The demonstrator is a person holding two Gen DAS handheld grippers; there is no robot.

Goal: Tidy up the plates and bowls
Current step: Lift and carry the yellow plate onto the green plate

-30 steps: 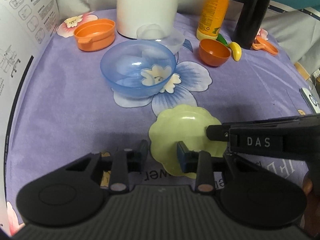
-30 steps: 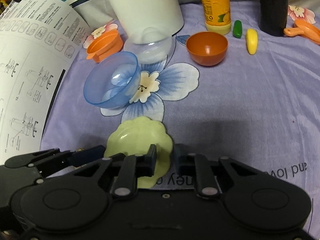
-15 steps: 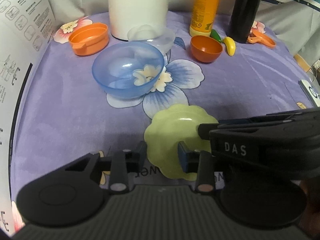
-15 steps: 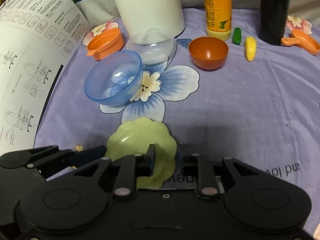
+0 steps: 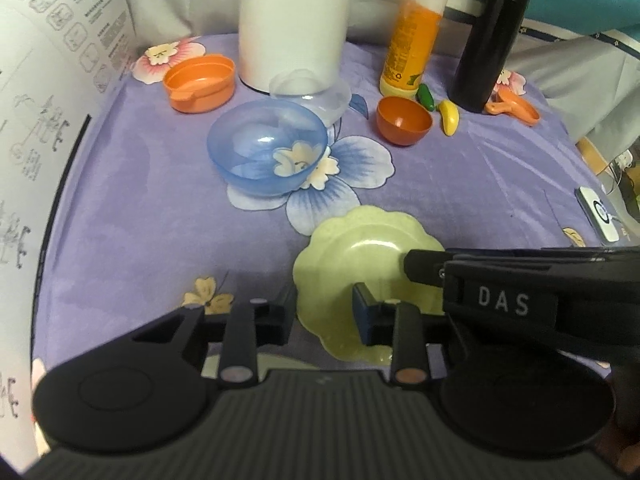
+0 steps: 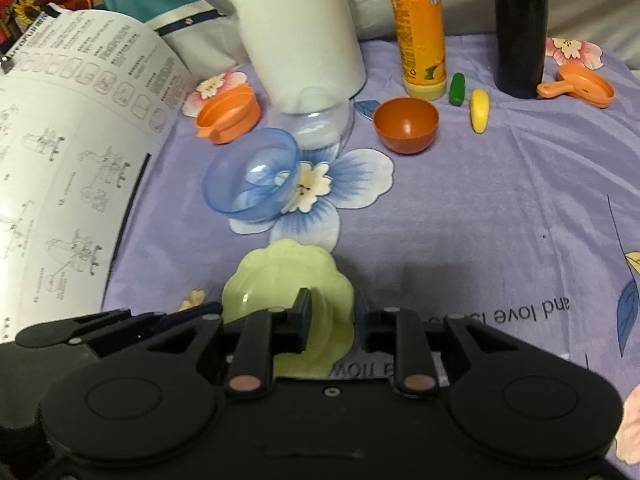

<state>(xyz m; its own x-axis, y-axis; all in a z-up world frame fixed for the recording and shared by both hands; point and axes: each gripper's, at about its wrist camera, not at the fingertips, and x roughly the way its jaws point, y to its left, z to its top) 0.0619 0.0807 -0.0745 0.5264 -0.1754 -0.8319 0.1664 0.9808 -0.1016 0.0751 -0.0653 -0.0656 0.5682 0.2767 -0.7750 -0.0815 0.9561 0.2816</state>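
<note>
One purple flowered cloth (image 5: 500,184) covered the whole surface, and one big sheet of printed instructions (image 6: 72,152) curled up along its left side. At the back stood three tall things: one white cylinder (image 5: 292,20), one orange bottle (image 6: 420,28) and one black flask (image 6: 520,24).

Three bowls sat in front of them. The blue translucent bowl (image 5: 266,146) lay nearest the middle, leaning toward the sheet in the right wrist view; one clear bowl (image 6: 316,120) rested just behind it against the white cylinder; one small red-orange bowl (image 6: 406,124) stood apart to the right. One orange dish with a spout (image 5: 200,82) sat at the back left, and one orange scoop (image 6: 580,88) beside the flask.

One scalloped pale green plate (image 5: 360,252) lay flat on the cloth, closest to both cameras. The left gripper (image 5: 324,308) had its jaws apart astride the plate's near left rim, not pinching it. The right gripper (image 6: 332,316) also had its jaws parted, with the plate's right edge between them; its body crossed over the plate in the left wrist view, hiding that edge.

Smallest were one yellow toy (image 6: 480,110) and one green toy (image 6: 457,89), side by side near the bottle.
</note>
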